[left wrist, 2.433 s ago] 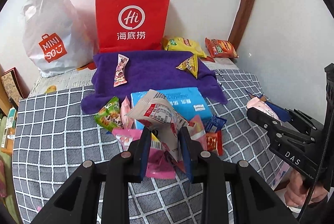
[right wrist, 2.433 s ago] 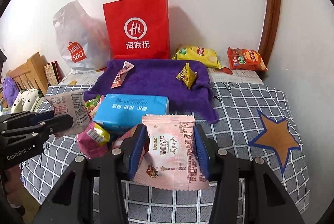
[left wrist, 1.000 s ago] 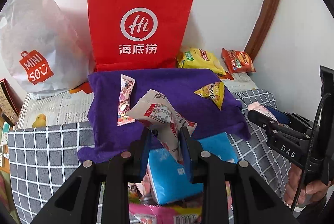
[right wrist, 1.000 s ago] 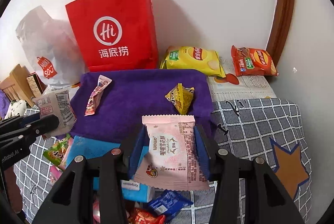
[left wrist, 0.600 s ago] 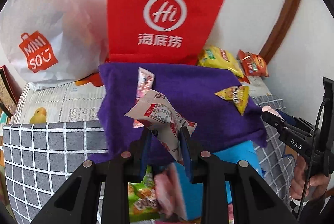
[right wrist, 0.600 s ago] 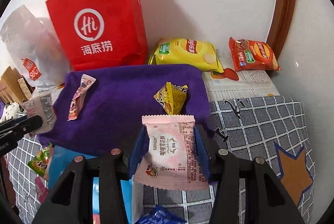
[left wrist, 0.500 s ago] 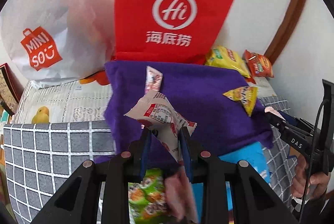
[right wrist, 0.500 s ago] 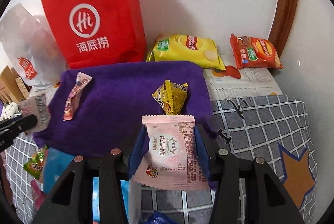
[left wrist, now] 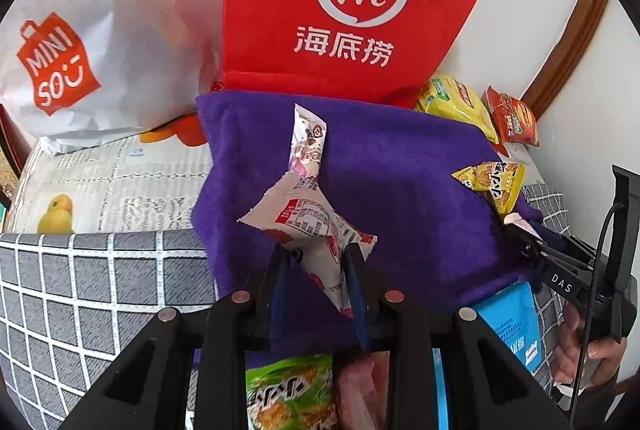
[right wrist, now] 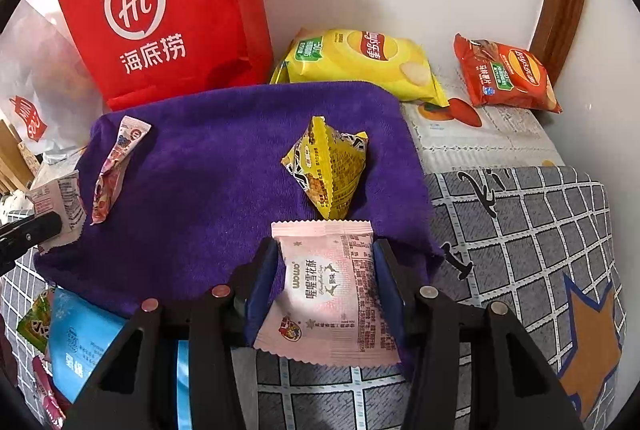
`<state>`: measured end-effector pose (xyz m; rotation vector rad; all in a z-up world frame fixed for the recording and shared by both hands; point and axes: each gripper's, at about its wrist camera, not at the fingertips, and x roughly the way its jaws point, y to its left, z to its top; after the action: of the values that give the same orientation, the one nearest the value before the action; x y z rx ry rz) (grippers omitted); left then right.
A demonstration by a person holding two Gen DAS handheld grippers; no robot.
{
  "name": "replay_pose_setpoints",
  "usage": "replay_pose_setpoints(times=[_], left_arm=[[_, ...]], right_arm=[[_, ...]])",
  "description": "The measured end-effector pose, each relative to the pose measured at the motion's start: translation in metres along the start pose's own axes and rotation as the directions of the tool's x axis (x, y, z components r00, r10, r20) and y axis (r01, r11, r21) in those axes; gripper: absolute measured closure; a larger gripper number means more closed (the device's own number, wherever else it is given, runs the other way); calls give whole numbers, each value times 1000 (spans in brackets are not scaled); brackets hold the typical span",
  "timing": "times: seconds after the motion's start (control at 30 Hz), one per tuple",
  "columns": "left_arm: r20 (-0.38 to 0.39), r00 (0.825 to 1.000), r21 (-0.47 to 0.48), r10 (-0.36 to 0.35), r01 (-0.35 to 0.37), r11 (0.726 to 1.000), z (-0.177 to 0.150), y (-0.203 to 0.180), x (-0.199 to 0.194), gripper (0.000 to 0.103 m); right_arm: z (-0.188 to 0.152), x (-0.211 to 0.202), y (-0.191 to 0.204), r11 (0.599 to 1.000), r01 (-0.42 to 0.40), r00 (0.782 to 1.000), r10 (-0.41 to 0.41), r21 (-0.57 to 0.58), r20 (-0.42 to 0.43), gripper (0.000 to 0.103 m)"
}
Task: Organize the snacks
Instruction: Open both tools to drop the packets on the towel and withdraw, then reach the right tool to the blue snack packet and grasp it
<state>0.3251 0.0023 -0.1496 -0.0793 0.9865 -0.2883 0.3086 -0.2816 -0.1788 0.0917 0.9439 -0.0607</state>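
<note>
Left hand-held gripper [left wrist: 316, 282] clenched on a white packet [left wrist: 310, 226], crumpled, red label panel facing the camera, held above the near-left part of the purple towel [left wrist: 400, 197]. Right hand-held gripper [right wrist: 326, 282] grasping a pink packet [right wrist: 328, 290] flat between its blue pads [right wrist: 260, 286], over the towel's near edge, right side. Already lying on the towel: a slim pink stick packet [right wrist: 118, 165] on the left, a yellow pyramid packet [right wrist: 330, 165] right of centre; the two are well apart. The pink packet's top edge sits just below the pyramid packet in the right wrist view; contact can't be judged. Behind the towel: red paper bag [left wrist: 352, 1] upright against the wall, white plastic bag [left wrist: 84, 41] to its left. Yellow chip bag [right wrist: 360, 65] at the towel's far right corner, orange chip bag [right wrist: 504, 77] beside it, further right, both lying flat. Below the towel's near edge: blue box [right wrist: 80, 346], green snack packet [left wrist: 292, 394], more pink wrappers, partly hidden by the gripper frames. Everything rests on a grey checked cover [right wrist: 520, 230] with a printed cloth [left wrist: 112, 181] under the far side. A hand [left wrist: 580, 350] holds the right gripper's handle at the right edge of the left wrist view.
</note>
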Motion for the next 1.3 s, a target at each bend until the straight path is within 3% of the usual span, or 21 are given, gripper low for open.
replay_pose_setpoints(times=[0.2,0.3,0.37,0.43,0.5,0.83,1.07,1.3], left_arm=[[-19,1000,-1,-1,1,1000,1,-1,9,75],[-31,999,-12,-16,16,1000,0,0,11,75],[-41,999,-2,-23,23,1000,-1,-2,10,68],[-35,999,7,-17,17,1000,-2,-5,5,44],[-25,1000,6,-16,16,1000,-3,-7,-3,34],[6,1000,24,-11,11,1000,-21,-16,-55,32],[25,1000,46,2,-3,999,-49,-19,-96,32],[49,999,29,1,-3,1000,-78,-19,-122,32]], right_arm=[[3,3,2,1000,5,1000,-5,-9,-4,52],[3,-1,1,1000,-12,1000,12,-4,4,35],[3,-7,1,1000,-16,1000,16,-3,20,24],[3,-12,2,1000,-8,1000,8,-6,30,24],[4,-19,2,1000,2,999,-1,-8,34,24],[-14,-70,7,1000,8,998,-6,-19,70,24],[-54,-109,3,1000,-10,997,11,-7,79,24],[-100,-119,-5,1000,-28,998,27,14,52,27]])
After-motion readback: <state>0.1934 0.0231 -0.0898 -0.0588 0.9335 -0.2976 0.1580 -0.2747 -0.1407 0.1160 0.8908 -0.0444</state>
